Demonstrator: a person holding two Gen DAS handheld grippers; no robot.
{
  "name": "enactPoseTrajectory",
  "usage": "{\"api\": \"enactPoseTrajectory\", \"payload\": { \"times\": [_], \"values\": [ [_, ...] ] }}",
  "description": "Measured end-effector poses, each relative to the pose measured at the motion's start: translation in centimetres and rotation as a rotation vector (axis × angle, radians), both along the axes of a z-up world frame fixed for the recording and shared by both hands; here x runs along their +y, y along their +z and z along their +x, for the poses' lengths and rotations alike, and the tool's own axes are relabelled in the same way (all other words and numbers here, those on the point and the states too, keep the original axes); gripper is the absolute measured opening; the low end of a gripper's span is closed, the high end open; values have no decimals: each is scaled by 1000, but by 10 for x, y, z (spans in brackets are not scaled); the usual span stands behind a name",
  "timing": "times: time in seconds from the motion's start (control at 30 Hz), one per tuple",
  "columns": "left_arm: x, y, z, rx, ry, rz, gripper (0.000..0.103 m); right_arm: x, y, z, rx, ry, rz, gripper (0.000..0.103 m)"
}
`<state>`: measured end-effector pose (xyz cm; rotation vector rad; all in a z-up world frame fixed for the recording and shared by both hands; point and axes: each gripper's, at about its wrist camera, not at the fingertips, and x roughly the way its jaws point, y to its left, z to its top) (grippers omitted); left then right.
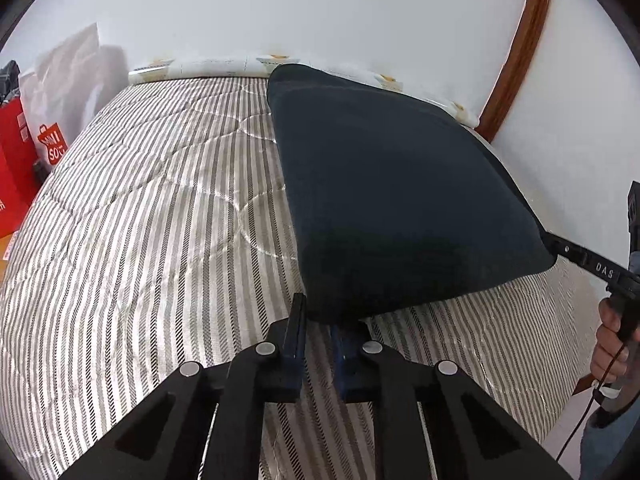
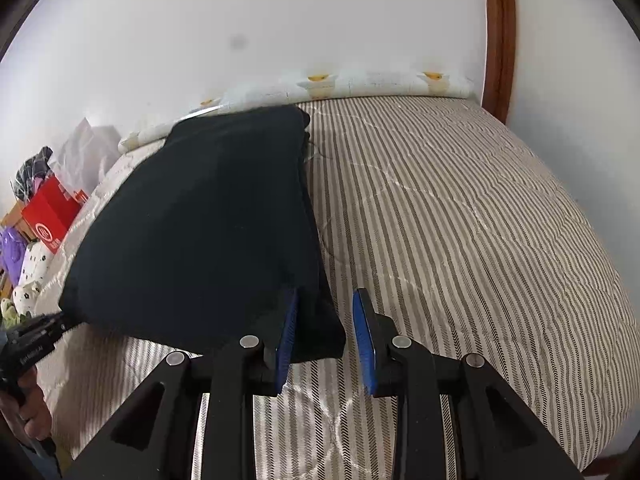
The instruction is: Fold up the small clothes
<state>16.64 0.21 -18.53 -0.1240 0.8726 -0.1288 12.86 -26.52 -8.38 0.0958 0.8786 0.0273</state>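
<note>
A dark navy garment lies folded on the striped mattress, with its near edge lifted between both grippers. My left gripper is shut on the garment's near left corner, and the cloth hides its tips. In the right wrist view the garment hangs over the left blue pad. Its near right corner sits between the fingers of my right gripper, which grips the thick fold. The right gripper shows at the left wrist view's right edge, pinching that corner. The left gripper appears at far left.
A white wall and a printed pillow roll close off the bed's far side. A wooden frame stands at the right. Red boxes, bags and plush toys crowd the left side of the bed. A person's hand holds the right gripper.
</note>
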Motion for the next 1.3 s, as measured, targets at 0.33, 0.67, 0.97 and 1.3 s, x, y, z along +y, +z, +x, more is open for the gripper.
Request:
{"api": "enactPoseTrajectory", "payload": {
  "times": [0.33,0.67,0.97,1.3],
  "values": [
    [1,5,-10,16,17,29,11,14,-5,-2,-18,12,-33,32],
    [-7,33,-29,-45,26,-4,31,18,1,-10,-4,-47,-52,39],
    [-16,55,-33,-47,61,-14,38,11,14,-28,-8,-82,-50,43],
    [-34,91,-71,-131,68,28,62,18,63,-72,-73,-95,-85,60]
  ]
}}
